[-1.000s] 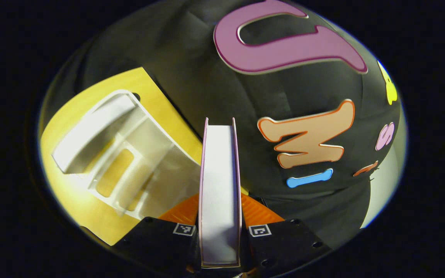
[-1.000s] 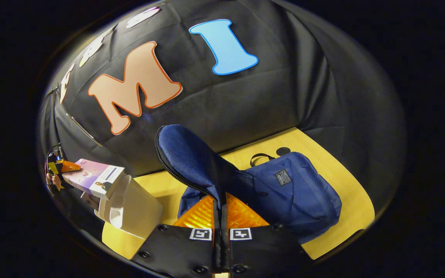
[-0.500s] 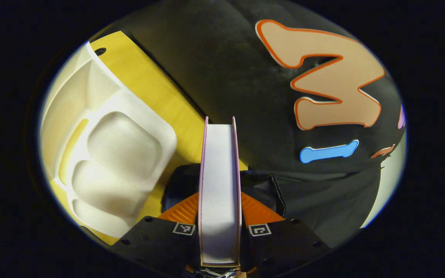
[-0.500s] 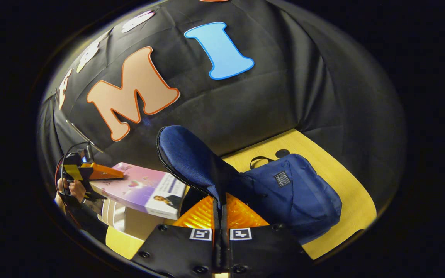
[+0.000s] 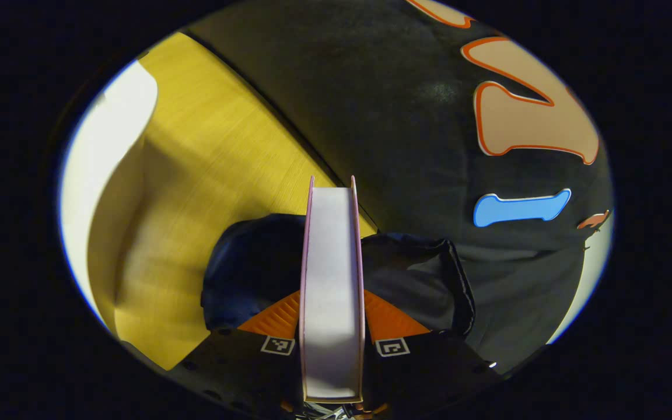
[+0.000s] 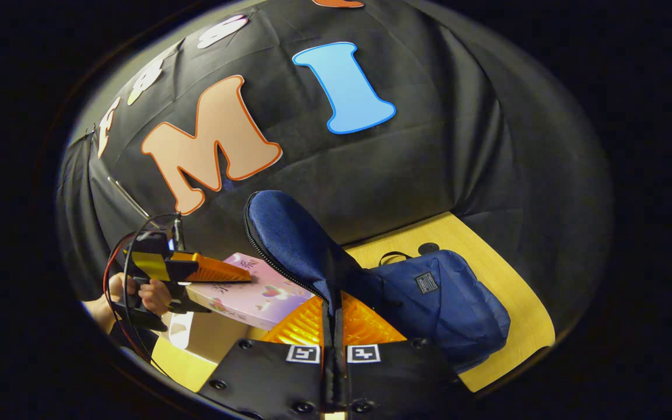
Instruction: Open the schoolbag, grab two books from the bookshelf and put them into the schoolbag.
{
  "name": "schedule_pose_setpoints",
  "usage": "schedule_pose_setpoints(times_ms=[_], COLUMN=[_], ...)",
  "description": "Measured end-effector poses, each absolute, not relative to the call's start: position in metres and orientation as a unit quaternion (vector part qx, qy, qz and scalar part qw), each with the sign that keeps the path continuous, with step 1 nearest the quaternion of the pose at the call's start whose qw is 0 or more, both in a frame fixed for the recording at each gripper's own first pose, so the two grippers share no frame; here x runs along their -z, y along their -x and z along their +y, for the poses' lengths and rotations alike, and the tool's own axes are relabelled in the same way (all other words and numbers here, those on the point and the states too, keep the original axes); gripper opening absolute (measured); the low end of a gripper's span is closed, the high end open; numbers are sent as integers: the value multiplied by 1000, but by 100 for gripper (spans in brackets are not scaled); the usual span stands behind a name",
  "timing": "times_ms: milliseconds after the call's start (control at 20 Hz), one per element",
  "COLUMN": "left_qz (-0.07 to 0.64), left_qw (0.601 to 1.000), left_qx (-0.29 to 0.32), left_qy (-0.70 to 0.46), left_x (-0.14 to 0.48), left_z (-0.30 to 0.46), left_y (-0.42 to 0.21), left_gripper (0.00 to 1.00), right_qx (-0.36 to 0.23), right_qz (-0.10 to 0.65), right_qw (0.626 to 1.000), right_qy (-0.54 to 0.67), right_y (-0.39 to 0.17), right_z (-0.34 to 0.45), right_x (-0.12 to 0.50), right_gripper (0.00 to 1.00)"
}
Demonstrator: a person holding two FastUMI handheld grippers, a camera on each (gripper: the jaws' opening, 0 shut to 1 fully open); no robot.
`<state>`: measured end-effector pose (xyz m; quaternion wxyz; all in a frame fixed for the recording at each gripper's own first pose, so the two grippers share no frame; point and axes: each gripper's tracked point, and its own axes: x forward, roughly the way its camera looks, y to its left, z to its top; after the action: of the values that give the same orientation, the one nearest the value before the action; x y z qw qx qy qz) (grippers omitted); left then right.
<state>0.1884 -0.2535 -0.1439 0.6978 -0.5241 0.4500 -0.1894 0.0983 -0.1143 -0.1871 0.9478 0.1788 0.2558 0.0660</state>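
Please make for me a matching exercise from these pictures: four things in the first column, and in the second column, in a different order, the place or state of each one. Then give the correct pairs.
Things
1. book
2. schoolbag flap
3. schoolbag
4. white bookshelf

Place or state
A. lies on the yellow table
B. pinched and lifted by the right hand-held gripper
C. stands at the left edge of the left gripper view
D. clamped in the left hand-held gripper

Pairs: 1-D, 2-B, 3-A, 4-C
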Motion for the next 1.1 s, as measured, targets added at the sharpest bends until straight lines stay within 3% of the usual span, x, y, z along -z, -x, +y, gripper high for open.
schedule_pose_setpoints(times_ms=[650, 850, 1100], left_qz=[461, 463, 482], left_qw=[647, 630, 628], left_qx=[188, 182, 165], left_qy=[577, 596, 588], left_x=[183, 195, 210], left_z=[-336, -346, -352], left_y=[-180, -176, -170], left_gripper=[38, 34, 41], right_qx=[-78, -76, -69], right_qz=[246, 248, 250], right_qw=[948, 947, 946], right_qy=[-184, -188, -195], right_y=[-95, -95, -95], right_z=[-124, -124, -128], right_x=[182, 187, 193], right_gripper=[3, 5, 3])
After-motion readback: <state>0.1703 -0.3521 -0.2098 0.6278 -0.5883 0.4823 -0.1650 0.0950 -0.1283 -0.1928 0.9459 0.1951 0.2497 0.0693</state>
